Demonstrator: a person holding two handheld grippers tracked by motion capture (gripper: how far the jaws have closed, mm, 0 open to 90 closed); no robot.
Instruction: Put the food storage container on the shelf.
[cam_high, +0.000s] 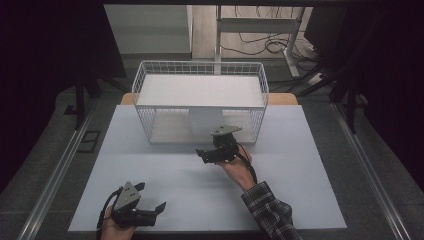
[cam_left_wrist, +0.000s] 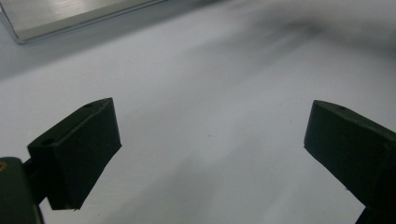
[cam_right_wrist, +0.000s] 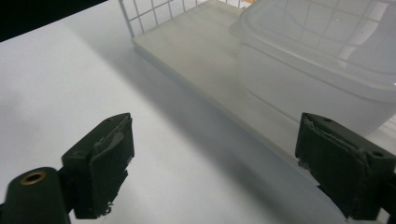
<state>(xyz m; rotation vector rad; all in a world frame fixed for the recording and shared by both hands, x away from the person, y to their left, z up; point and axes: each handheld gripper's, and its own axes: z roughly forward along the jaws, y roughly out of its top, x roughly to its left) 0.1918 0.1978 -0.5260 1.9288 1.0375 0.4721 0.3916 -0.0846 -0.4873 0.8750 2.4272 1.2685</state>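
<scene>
A: Right gripper status?
B: Jaws spread apart, nothing between them, positioned at the open front edge of the wire rack. The translucent container sits on the rack's lower shelf, just beyond.
A: Left gripper?
B: Jaws apart, empty, near the table's front edge; open surface all round.

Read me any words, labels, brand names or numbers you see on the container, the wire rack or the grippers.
None can be read: the translucent container, the white wire rack, the white mat, the left gripper and the right gripper show no lettering, label or number.
</scene>
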